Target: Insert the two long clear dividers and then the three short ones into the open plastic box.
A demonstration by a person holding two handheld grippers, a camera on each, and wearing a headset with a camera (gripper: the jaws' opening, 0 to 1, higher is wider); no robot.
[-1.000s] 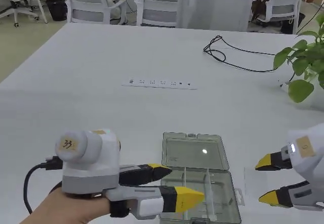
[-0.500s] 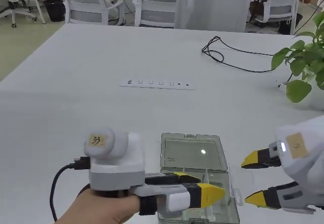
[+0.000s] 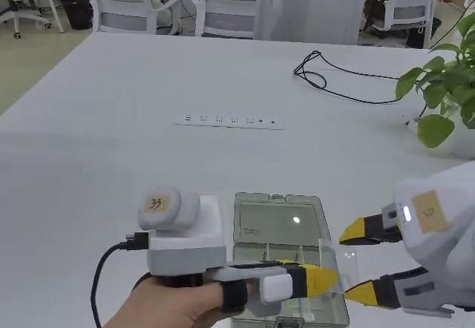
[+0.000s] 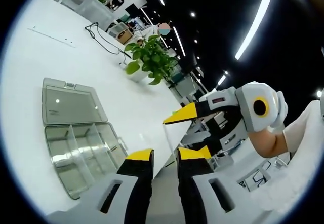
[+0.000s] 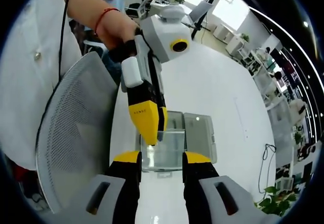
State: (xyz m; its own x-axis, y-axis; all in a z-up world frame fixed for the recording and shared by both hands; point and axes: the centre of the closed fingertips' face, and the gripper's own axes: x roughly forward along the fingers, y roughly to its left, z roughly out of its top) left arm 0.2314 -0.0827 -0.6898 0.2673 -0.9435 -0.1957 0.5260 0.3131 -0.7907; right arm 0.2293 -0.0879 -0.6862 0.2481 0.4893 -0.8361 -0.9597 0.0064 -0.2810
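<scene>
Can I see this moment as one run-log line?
left hand-held gripper: jaws close together, over open box | right hand-held gripper: open, beside box | two dividers in box

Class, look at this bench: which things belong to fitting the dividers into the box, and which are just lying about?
For the job:
- open plastic box
- dividers standing in it
- left gripper
- right gripper

Lying about:
- power strip
- black cable
- potted plant
- chairs
</scene>
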